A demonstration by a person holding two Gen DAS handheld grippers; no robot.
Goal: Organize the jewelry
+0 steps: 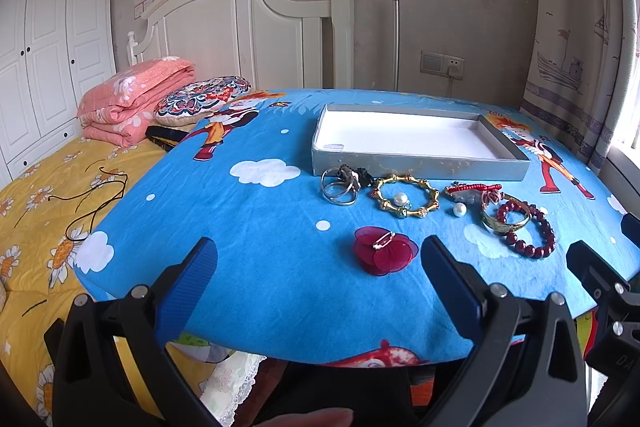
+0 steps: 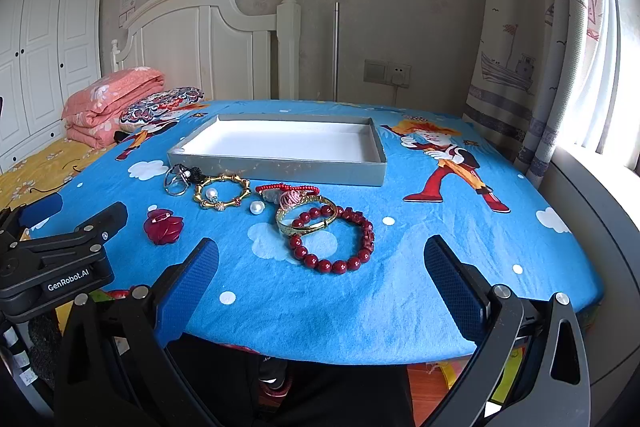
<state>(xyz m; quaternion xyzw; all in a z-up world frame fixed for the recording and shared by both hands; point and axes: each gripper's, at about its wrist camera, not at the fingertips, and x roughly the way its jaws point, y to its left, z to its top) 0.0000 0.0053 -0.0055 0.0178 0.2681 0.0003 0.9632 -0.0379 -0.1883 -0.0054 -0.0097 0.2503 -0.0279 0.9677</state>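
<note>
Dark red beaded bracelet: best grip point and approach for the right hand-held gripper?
Take the dark red beaded bracelet at its near arc, pinching across the bead strand from above. It lies flat on the blue cartoon tablecloth, and its far arc overlaps the gold bangle. The right hand-held gripper is open.

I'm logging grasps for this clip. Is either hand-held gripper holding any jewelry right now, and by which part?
Nothing is held. The left hand-held gripper and right hand-held gripper are both open, with all jewelry lying on the blue cloth beside the tray.
</note>
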